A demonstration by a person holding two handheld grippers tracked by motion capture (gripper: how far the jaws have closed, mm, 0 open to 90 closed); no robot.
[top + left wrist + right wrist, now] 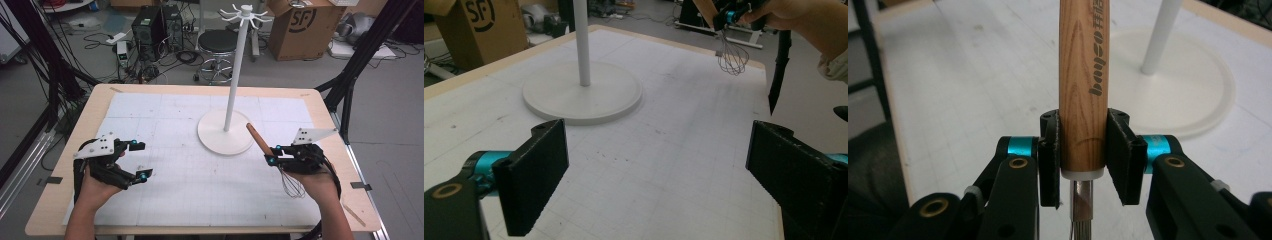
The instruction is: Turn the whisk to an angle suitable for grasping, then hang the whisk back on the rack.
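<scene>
A whisk with a wooden handle (257,138) and wire loops (292,185) is held off the table at the right. My right gripper (274,154) is shut on the handle (1083,85) near its lower end, handle pointing up toward the stand. The wire loops (732,56) hang below the hand. A white stand with a round base (212,140) and a tall pole (235,75) topped with hooks (246,15) sits mid-table. My left gripper (140,160) hovers at the left, open, with nothing between its fingers (531,175).
A white gridded mat (165,130) covers the wooden table (100,92). Behind the table are a stool (216,47), a cardboard box (300,25), computers and cables on the floor. Black frame legs (357,60) stand at both sides.
</scene>
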